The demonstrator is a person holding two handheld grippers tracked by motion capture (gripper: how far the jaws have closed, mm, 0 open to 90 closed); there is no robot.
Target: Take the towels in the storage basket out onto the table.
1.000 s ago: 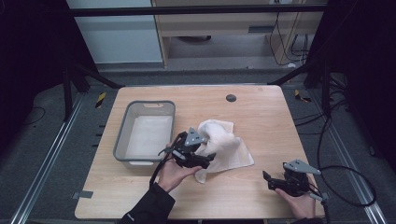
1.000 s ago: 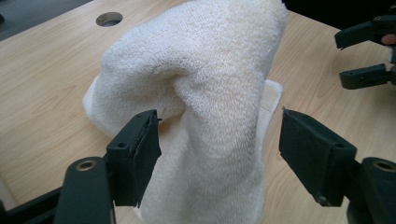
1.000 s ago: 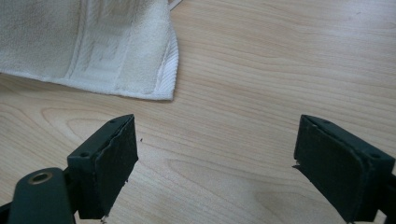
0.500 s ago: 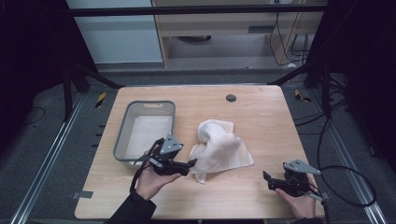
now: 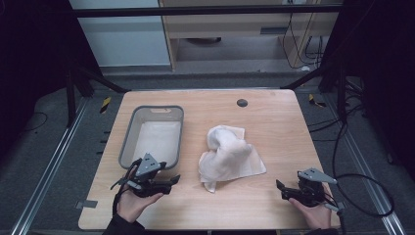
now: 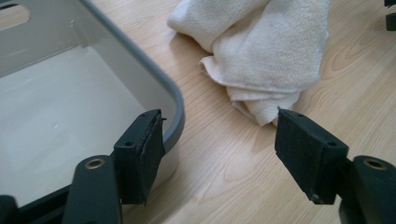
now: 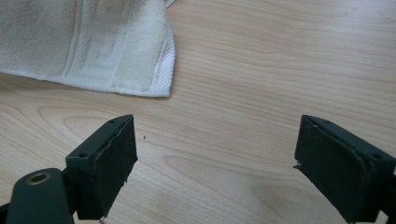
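towel [image 5: 229, 155]: white terry cloth, lying in a rumpled heap in the middle of the wooden table [image 5: 274, 117], just right of the grey bin [image 5: 128, 139] and not touching it. Nothing is holding it.

how it'll handle: my guess is light, floppy and not fragile at all. It won't slip, but it will sag and unfold if you lift it by one edge. The hemmed corner [image 7: 156, 77] nearest the right hand, or the bunched tip [image 6: 261, 109] pointing at the left hand, look like the easiest bits to pinch.

left gripper [image 5: 172, 181]: low over the near-left part of the table, by the bin's near right corner, pointing toward the towel. Jaws apart with only bare wood between them. They've just been narrowing a bit, but they grip nothing.

right gripper [image 5: 280, 188]: parked near the front right edge, well clear of the towel. Jaws spread wide, nothing in them.

bin: there's a flat pale layer on the bottom; can't tell if it's cloth or just the floor of the bin.

views: high view gives the whole layout and the little dark hole [image 5: 242, 102] at the far side. Left gripper view shows the towel's folds and the bin rim [image 6: 175, 100] up close. Right gripper view shows the hem's ribbed weave.
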